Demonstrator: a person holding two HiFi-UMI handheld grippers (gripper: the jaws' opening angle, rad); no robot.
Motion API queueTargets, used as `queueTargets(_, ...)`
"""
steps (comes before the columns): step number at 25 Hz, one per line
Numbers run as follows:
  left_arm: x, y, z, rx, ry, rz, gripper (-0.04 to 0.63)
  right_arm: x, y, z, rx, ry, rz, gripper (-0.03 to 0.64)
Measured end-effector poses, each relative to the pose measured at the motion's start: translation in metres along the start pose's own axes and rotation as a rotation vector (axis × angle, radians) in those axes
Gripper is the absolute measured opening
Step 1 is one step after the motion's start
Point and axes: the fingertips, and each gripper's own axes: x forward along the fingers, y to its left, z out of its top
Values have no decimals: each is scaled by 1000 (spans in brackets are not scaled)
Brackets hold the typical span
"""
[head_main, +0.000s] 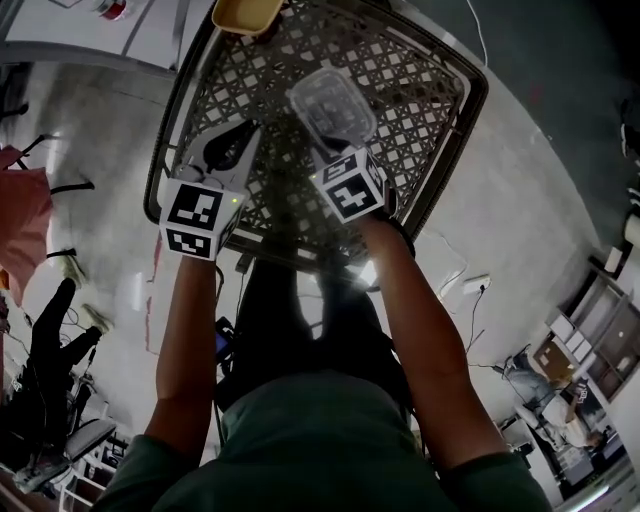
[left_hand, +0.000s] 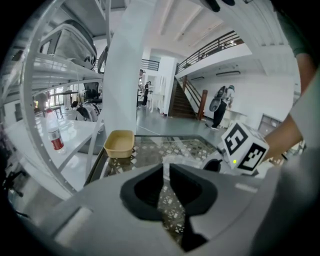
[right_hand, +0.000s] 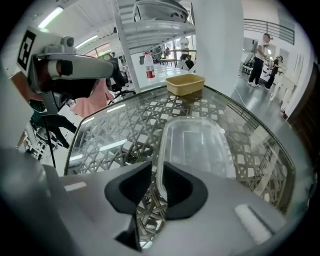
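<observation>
Tub (right_hand: 197, 145) pinched by rim
Right tongs (right_hand: 157, 172) clamp its near edge for a level hold; left tongs (left_hand: 166, 170) alongside, closed on nothing.

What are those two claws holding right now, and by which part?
The right gripper pinches the clear plastic container by the rim at its near corner. The left gripper holds nothing; its jaws are closed above the glass table.

- Left gripper (left_hand: 166, 170): jaws nearly together, only a thin slit, nothing in it.
- Right gripper (right_hand: 156, 172): just beside the left one, jaws pinched on the rim of a clear tub (right_hand: 200, 142).
- Left arm (head_main: 190, 340) and right arm (head_main: 412, 310): bare, stretched forward behind the grippers.
</observation>
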Motion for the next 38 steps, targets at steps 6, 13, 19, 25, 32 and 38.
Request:
queueTargets(6,6,2,-8,-10,6,-5,39,10,-4,-3,9,14,4,57)
queueTargets(13,6,6,-5,-11,1,0,40,13,1,-5,38,51,33,3)
queueTargets(19,4,7,-4,-13,-1,5,40,13,5,-9,52,56,32,0)
queueTargets(25,3,7,-8,-18,10,10,40,2,5,-7,36,22,17,0)
queueTargets(32,41,-11,-69,172,217,-103,131,5,6,-2,-204,37,-16,44)
queueTargets(38,60,-31,-104,348,320,-157,147,14,13,2,-320,64,16,97)
